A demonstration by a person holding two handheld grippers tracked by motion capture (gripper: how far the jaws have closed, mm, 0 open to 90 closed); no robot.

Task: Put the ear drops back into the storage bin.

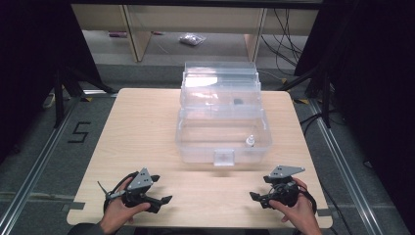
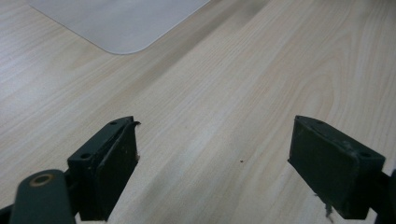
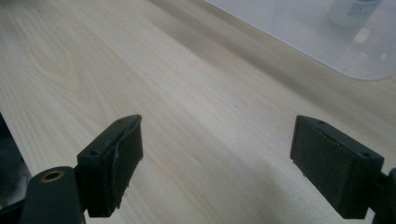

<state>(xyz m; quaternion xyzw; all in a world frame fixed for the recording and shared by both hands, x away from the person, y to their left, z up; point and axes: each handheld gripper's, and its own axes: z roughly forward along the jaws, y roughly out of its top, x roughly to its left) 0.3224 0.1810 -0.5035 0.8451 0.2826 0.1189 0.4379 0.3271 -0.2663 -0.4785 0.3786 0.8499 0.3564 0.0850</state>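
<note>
High view, left hand-held gripper [image 1: 164,196] wide open, empty

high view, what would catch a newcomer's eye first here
The clear plastic box stands open at the middle of the wooden table, its lid raised at the back and a small white bottle inside near the front right corner. Nearer the person, the left gripper and right gripper rest open on the table, holding nothing.

Small bottle [image 3: 351,10] cut off by top edge; dark item [image 1: 238,102] in clear box [image 1: 195,147] indistinct.
</note>
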